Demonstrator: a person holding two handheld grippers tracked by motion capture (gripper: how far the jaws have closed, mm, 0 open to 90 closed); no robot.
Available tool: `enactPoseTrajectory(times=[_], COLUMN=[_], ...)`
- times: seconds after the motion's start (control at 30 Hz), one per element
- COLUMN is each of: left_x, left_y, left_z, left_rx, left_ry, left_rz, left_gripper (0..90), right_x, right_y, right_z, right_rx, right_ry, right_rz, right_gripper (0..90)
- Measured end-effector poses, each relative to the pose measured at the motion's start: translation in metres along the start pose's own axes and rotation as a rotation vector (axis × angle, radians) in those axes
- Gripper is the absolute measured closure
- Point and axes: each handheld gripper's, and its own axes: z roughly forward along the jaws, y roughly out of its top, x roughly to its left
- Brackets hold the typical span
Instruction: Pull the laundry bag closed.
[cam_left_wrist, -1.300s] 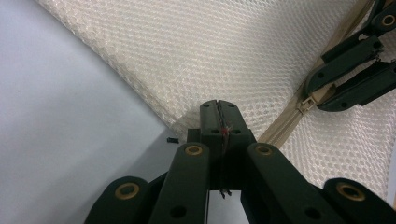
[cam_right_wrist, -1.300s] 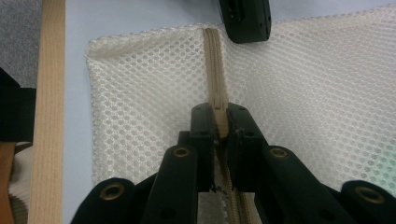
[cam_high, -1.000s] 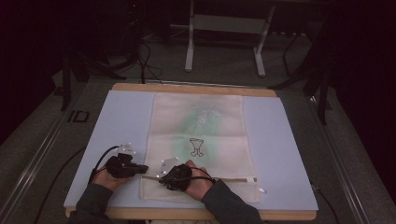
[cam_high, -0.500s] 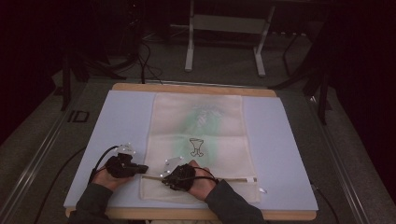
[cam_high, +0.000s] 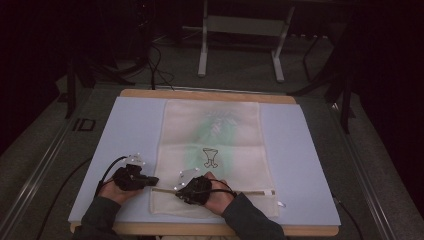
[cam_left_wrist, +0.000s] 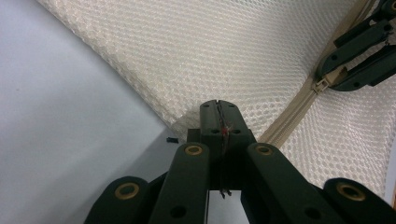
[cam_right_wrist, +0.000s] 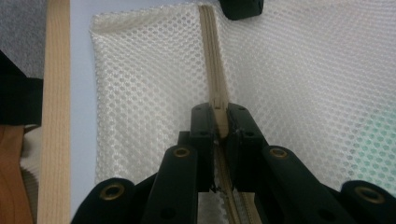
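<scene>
A cream mesh bag lies flat on a pale blue mat, and its zipper runs along the near end. At the bag's near left edge my left gripper is shut on the mesh beside the zipper's end; in the left gripper view the jaws meet on that edge. My right gripper is shut on the zipper pull, with the tape running ahead of it. The right gripper also shows in the left gripper view, at the slider.
The mat covers a wooden table, whose edge lies just beyond the bag's end. A green item and a goblet print show on the bag. Metal stand legs and cables stand on the dark floor behind.
</scene>
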Motion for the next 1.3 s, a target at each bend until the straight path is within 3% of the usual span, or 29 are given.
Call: enactPoseTrajectory(times=[1.3], left_x=[0.001], left_y=[0.0], left_z=[0.0], left_rx=[-0.003], left_ry=[-0.005], left_rz=[-0.003], left_gripper=[89.9], right_x=[-0.001], right_y=[-0.017], right_z=[-0.014], right_rx=[0.022], right_ry=[-0.018], right_rz=[0.0], right_gripper=[82.4])
